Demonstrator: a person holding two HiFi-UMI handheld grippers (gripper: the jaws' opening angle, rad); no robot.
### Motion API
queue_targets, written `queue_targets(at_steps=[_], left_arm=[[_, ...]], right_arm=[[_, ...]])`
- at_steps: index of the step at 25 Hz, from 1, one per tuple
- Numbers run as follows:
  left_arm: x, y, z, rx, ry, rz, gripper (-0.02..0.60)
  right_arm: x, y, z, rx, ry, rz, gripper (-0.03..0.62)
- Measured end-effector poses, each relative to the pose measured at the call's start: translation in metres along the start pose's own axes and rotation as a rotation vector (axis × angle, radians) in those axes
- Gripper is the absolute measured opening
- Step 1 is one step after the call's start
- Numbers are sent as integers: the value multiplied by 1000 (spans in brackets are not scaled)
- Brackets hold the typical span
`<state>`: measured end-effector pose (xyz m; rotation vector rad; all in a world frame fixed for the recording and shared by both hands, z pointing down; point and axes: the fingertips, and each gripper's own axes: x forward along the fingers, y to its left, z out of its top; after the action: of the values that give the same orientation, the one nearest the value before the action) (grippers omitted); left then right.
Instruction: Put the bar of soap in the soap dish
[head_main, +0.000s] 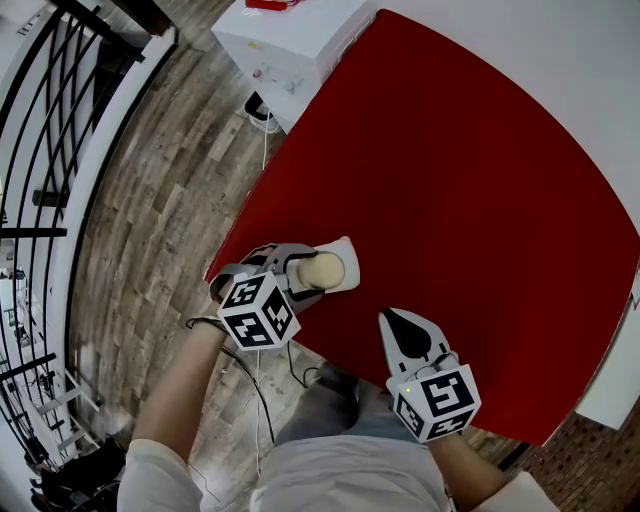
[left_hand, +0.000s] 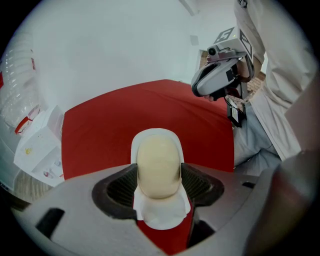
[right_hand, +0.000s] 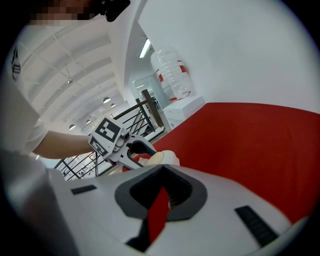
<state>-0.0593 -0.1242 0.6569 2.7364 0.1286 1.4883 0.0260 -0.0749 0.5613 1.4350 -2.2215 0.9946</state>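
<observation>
At the near left edge of the red table (head_main: 480, 200), the left gripper (left_hand: 159, 184) is clamping the cream oval bar of soap (left_hand: 158, 160) directly above the white oval soap dish (left_hand: 161, 216), with their long axes lining up, while the right gripper (right_hand: 162, 194) is hovering closed and empty, well apart.

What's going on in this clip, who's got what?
A person works two handheld grippers over a red table. The left gripper has its jaws closed on a cream bar of soap, held right over the white soap dish at the table's near edge; whether it already rests in the dish is unclear. The right gripper hangs off to the side, closed and empty.
</observation>
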Motion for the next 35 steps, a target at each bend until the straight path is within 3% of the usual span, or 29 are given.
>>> queue_targets(at_steps=[11,16,22,26,30,35], left_arm=[[-7,0,4,12,-6,25,265],[-17,4,12,-10,-30,71,265],[-40,7,18,-144,-89,164,246],[-66,-1,23,-212,-125,241,155],[-90,-17,33,-340,-206,347,8],[-122,-57,56,-490,-324,476,8]], right_arm=[[-2,2,2,-8,-4,5,5],[-3,3,5,-23,-12,8,5],[-12,13,22,-61,-39,21,5],[-23,26,34,-93,-53,32,5],[-41,40,48,-141,-75,45,5],[-61,57,55,-196,-86,58,5]])
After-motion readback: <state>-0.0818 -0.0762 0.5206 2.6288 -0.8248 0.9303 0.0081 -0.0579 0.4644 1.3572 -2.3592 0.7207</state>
